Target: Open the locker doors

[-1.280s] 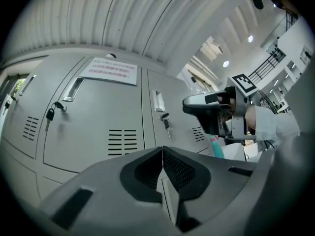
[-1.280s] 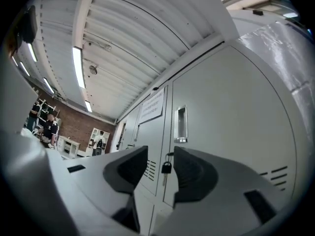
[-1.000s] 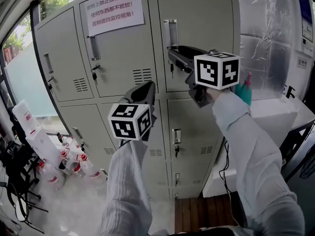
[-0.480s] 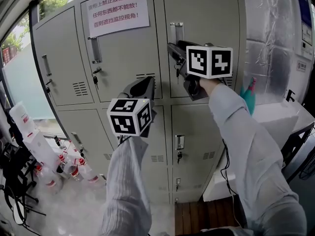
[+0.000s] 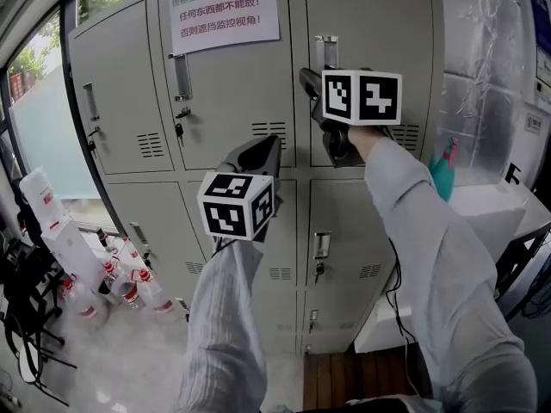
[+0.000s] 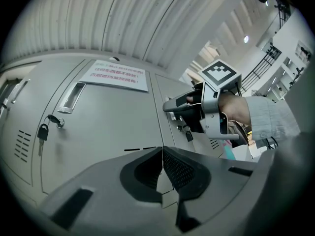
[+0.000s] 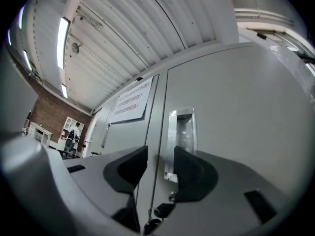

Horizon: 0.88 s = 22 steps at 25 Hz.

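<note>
The grey lockers point(image 5: 232, 101) stand with all doors closed. The upper right door point(image 5: 370, 24) has a recessed metal handle point(image 5: 325, 52) point(image 7: 180, 134) with keys point(image 7: 156, 214) hanging in the lock below it. My right gripper point(image 5: 306, 77) point(image 7: 160, 162) is raised just in front of that handle's lower end, jaws open with nothing gripped. It also shows in the left gripper view as the right gripper point(image 6: 170, 105). Lower and to the left, my left gripper point(image 5: 269, 146) point(image 6: 162, 154) is shut and empty, pointing at the upper middle door point(image 6: 108, 127) with its handle point(image 6: 72, 95) and key point(image 6: 43, 132).
A paper sign point(image 5: 225, 11) hangs on the upper middle door. Plastic bottles point(image 5: 112, 274) crowd the floor at the left. A foil-wrapped panel point(image 5: 482, 84), a teal thing point(image 5: 444, 170) and a white box point(image 5: 495, 209) stand at the right. A person point(image 7: 75, 132) is far off.
My right gripper has risen and moved closer to the upper right door's handle. The left gripper has hardly moved. The doors stay closed.
</note>
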Available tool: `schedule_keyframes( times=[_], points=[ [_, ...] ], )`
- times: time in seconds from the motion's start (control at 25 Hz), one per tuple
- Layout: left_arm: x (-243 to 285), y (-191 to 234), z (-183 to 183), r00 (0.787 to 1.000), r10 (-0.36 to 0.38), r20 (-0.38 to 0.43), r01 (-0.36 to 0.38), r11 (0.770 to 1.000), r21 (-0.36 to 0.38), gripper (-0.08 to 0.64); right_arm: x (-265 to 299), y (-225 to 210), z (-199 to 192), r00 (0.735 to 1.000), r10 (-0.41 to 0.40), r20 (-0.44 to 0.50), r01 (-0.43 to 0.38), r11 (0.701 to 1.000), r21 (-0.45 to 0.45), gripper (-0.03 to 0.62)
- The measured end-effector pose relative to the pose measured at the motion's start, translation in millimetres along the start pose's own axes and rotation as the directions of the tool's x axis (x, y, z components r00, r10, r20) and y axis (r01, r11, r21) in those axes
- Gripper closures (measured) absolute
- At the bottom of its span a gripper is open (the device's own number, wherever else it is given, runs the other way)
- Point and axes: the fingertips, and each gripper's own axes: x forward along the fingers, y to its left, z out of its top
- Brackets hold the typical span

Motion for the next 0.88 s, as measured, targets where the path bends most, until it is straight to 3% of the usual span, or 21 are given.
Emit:
schedule_keyframes(
  times=[0.52, 0.88],
  points=[
    [-10, -5, -4, 1.000, -0.005, -0.009, 0.005, 1.000, -0.023, 0.551, -33, 15, 12, 1.000, 0.005, 0.017, -0.005, 1.000, -0.009, 0.445],
    [-23, -28, 5, 1.000, -0.028, 0.014, 0.029, 0.999, -0.032, 0.551, -76, 20, 24, 0.999, -0.017, 0.052, 0.018, 1.000, -0.022, 0.483]
  ],
)
